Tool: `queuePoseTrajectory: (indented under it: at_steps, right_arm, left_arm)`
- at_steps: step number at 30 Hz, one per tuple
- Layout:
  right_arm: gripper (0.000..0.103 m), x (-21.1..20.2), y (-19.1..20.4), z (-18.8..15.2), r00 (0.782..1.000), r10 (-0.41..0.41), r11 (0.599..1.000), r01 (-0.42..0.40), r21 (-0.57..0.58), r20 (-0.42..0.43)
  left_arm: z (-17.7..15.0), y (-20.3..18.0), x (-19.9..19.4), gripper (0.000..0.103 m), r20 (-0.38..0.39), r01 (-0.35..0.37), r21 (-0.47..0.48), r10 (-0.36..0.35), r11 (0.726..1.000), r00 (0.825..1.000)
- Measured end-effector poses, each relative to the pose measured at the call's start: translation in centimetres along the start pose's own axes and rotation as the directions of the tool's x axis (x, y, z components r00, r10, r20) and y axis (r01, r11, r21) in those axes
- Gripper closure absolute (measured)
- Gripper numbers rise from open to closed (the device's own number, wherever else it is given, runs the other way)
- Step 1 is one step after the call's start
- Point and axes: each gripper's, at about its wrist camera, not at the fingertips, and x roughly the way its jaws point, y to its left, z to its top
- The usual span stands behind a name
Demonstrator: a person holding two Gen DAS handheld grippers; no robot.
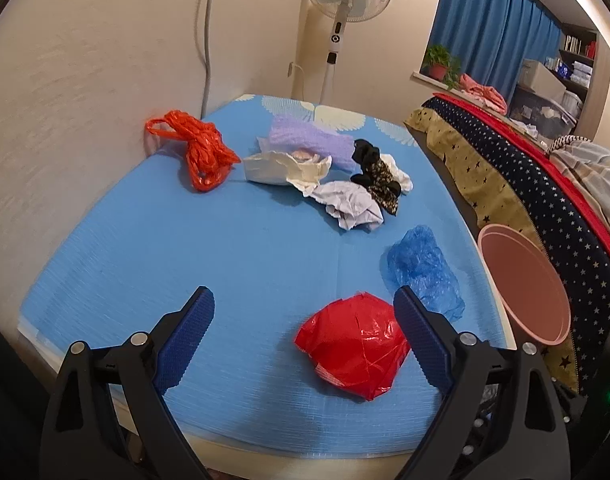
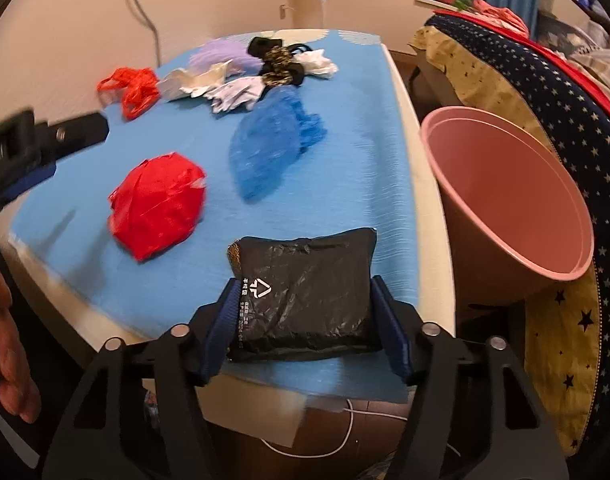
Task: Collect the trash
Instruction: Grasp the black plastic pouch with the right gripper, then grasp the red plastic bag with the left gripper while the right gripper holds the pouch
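The black packet lies flat at the near edge of the blue-matted bed, between the right gripper fingers, which bracket its two sides, though I cannot tell whether they press it; it looks light, crinkly and slippery, best pinched across its width; the left gripper fingers stand wide, the crumpled red bag just inside its right-hand finger; a pink bin waits off the bed's right edge, by a starred quilt.
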Motion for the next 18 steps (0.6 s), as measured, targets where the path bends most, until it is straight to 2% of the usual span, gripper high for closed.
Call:
queuePoseTrajectory:
  at_steps: [2, 5, 7, 11, 13, 18]
  right_arm:
    - [0.049, -0.1, -0.2, 0.2, 1.0, 0.001, 1.0, -0.001, 0.008, 0.01]
    - [0.063, -0.6, -0.4, 0.6, 0.999, -0.001, 1.0, 0.001, 0.007, 0.043]
    - [0.073, -0.7, -0.3, 0.9, 0.998, -0.003, 1.0, 0.003, -0.001, 0.06]
    - [0.083, -0.7, -0.4, 1.4, 0.997, 0.008, 1.0, -0.009, 0.002, 0.073]
    - [0.09, -0.8, -0.5, 1.7, 0.997, 0.019, 1.0, -0.02, 0.007, 0.08]
    - [0.093, -1.2, -0.6, 2.2, 0.994, 0.031, 0.999, -0.034, 0.02, 0.103]
  left_arm:
    - [-0.1, -0.1, 0.4, 0.015, -0.014, 0.0, 0.004, 0.0, 1.0, 1.0]
    - [-0.4, -0.5, 1.4, 0.019, -0.048, 0.005, 0.016, -0.004, 1.0, 0.999]
    - [-0.6, -0.6, 2.1, 0.024, -0.073, 0.008, 0.016, -0.007, 1.0, 0.997]
    - [-1.1, -0.4, 3.4, 0.035, -0.131, 0.023, 0.002, -0.023, 1.0, 0.991]
    - [-1.2, -0.6, 3.5, 0.039, -0.135, 0.042, -0.009, -0.043, 0.999, 0.99]
    - [-1.3, -1.0, 3.8, 0.055, -0.141, 0.094, -0.011, -0.095, 0.996, 0.986]
